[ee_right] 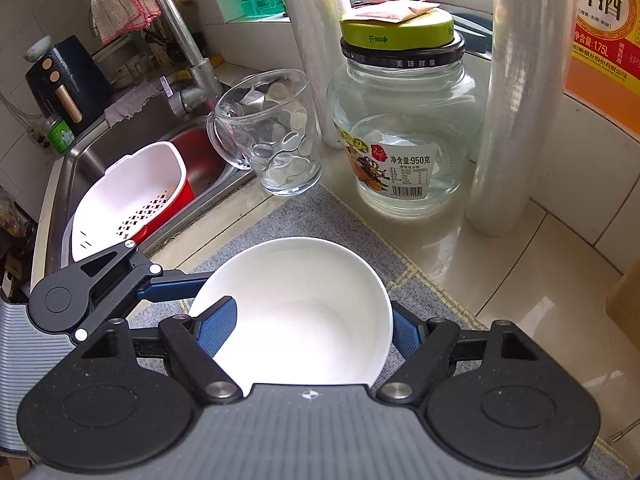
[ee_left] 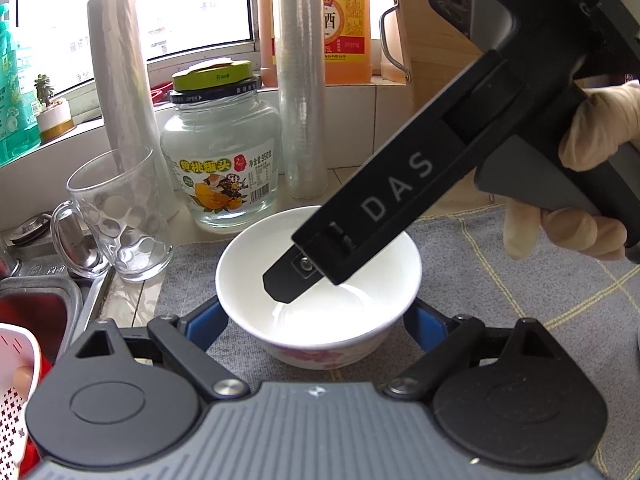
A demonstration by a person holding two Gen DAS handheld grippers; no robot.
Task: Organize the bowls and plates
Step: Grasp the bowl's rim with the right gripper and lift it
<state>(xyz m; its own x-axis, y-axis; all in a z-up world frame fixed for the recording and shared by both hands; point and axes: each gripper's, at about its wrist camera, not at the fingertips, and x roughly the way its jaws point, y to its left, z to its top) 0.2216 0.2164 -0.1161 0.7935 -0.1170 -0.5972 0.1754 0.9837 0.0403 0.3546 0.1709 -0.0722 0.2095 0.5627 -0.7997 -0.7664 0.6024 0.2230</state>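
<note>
A white bowl (ee_left: 248, 264) with a pink flower pattern low on its outside sits on a grey mat (ee_left: 500, 280). My left gripper (ee_left: 314, 308) straddles it, a blue pad against each outer side, shut on the bowl. The left gripper's near finger (ee_right: 172, 290) shows touching the bowl's left side. My right gripper (ee_right: 312, 306) comes down steeply from the upper right, held by a gloved hand (ee_left: 592, 132). One of its fingers (ee_right: 218, 328) is inside the bowl (ee_right: 312, 320). The other finger is outside the right wall. Its jaws stand apart and do not pinch the wall.
Just behind the bowl stand a glass mug (ee_left: 120, 216), a lidded glass jar (ee_left: 224, 152) and two upright film rolls (ee_left: 302, 80). A sink (ee_right: 132, 140) to the left holds a red and white colander (ee_right: 132, 192). A tap (ee_right: 180, 32) rises behind it.
</note>
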